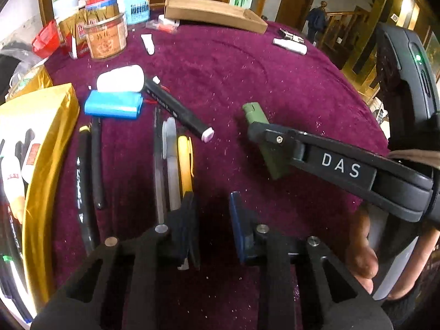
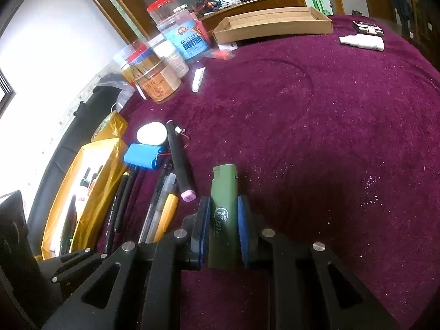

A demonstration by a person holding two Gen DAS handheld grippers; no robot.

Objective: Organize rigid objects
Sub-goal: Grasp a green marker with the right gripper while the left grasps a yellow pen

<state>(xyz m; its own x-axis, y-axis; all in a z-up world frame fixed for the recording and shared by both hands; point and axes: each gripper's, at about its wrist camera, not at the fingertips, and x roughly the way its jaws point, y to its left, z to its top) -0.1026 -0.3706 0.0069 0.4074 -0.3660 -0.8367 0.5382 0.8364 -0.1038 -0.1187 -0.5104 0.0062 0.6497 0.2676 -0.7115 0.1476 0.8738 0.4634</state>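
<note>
1. The right claw (image 2: 223, 229) pinches a green lighter (image 2: 223, 209) between its blue pads, low in the centre of the right wrist view; the lighter's cap end points up the frame, just above the purple-clothed table (image 2: 316, 137).
2. In the left wrist view the same lighter (image 1: 254, 114) shows right of centre, partly hidden by the right claw's black finger.
3. The left claw (image 1: 213, 225) stands spread with nothing between its fingers, at the bottom centre of its view.
4. Left of the lighter lies a black marker (image 2: 180, 165) with a pink cap, angled across a row of pens (image 2: 162, 211).
5. A blue battery pack (image 2: 144, 156) sits beside a white oval object (image 2: 152, 133), mid-left.
6. A cardboard tray (image 2: 275, 23) sits at the upper centre, with jars (image 2: 165, 63) to its left.
</note>
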